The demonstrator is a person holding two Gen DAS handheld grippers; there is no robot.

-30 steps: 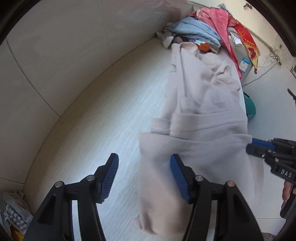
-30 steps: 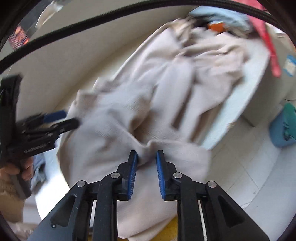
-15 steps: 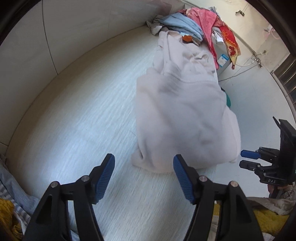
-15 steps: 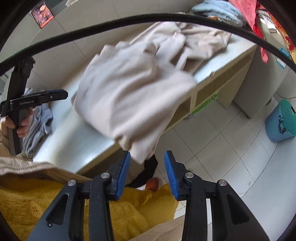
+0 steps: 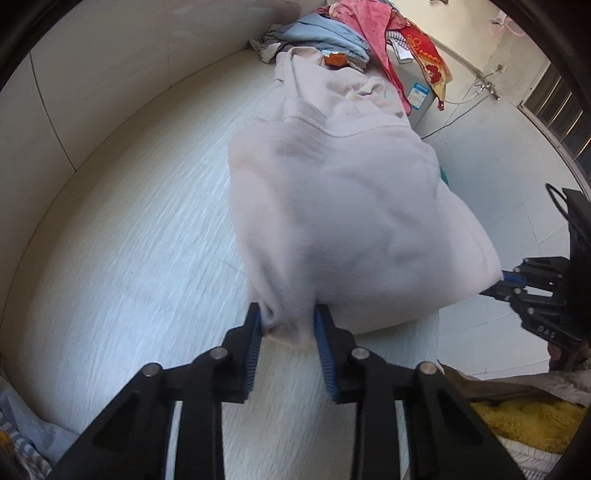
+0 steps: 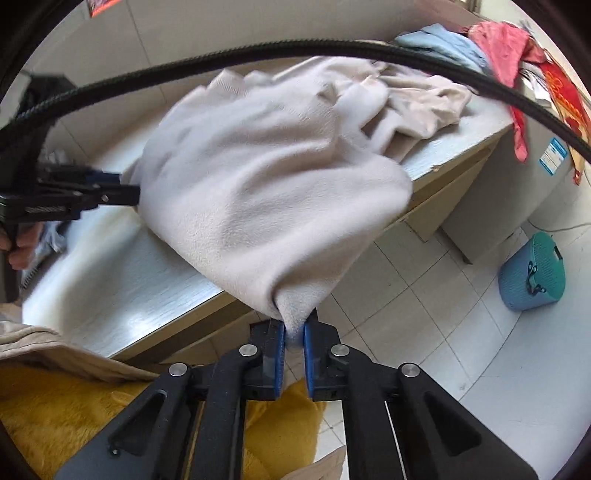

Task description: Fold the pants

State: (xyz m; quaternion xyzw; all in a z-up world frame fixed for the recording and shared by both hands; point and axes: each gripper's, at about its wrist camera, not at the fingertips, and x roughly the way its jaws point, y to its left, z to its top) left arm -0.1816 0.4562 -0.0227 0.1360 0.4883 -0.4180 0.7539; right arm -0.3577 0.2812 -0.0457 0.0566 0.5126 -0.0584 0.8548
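Pale beige pants [image 5: 332, 206] lie bunched lengthwise on a white table [image 5: 129, 240]. In the left wrist view my left gripper [image 5: 286, 314] is closing on their near left corner, the cloth pinched between the blue pads. My right gripper [image 6: 294, 325] is closing on the other near corner of the pants [image 6: 258, 177], which hangs past the table's [image 6: 129, 295] front edge. Each gripper shows in the other's view: the right gripper [image 5: 506, 280] at the cloth's right edge, the left gripper [image 6: 125, 188] at its left edge. The far legs are crumpled.
A pile of blue, red and pink clothes [image 5: 332, 33] sits at the table's far end, by a white appliance [image 5: 417, 92]. A teal basket [image 6: 532, 273] stands on the tiled floor. A yellow fleece garment [image 6: 55, 406] lies below me. A black cable [image 6: 258, 51] arcs across.
Both grippers stood open and off the cloth half a second ago; now each has come in and closed on a near corner of the pants.
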